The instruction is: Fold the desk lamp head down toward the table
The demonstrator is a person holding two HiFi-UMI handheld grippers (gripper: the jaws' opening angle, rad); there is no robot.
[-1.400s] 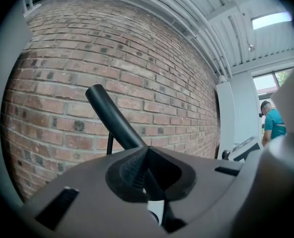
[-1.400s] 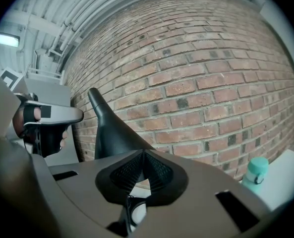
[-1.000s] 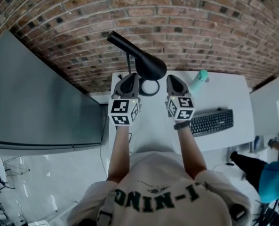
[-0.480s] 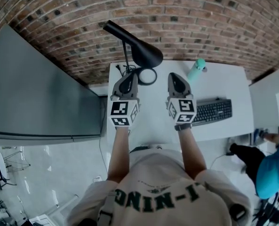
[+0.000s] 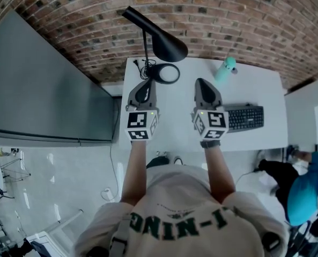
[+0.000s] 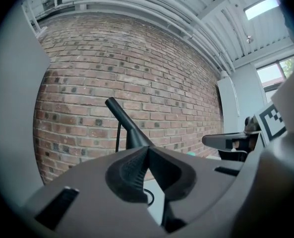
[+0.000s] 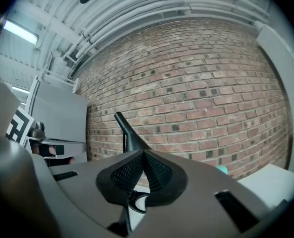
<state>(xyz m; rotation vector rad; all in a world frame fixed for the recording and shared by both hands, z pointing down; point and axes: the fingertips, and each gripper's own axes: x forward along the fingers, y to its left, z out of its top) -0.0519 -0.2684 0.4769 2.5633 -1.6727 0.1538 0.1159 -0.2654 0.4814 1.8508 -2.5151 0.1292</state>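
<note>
A black desk lamp stands at the back of the white table [image 5: 175, 127]. Its cone head [image 5: 164, 42] slants with the wide end low, above the round base ring [image 5: 167, 74]. My left gripper [image 5: 143, 88] and right gripper [image 5: 202, 83] hover side by side in front of the lamp, apart from it, both shut with nothing held. In the left gripper view the lamp head [image 6: 128, 129] rises past the left gripper's [image 6: 147, 150] closed tips. The right gripper view shows the lamp [image 7: 129, 134] beyond the right gripper [image 7: 143, 155].
A teal bottle [image 5: 224, 68] lies at the table's back right, and a dark keyboard [image 5: 245, 117] sits to the right of my right gripper. A grey panel [image 5: 41, 90] runs along the left. A brick wall [image 5: 228, 15] stands behind the table. A person in blue [image 5: 306, 189] is at the right.
Both grippers have drawn back from the lamp head toward the table's near side. The lamp stands as before.
</note>
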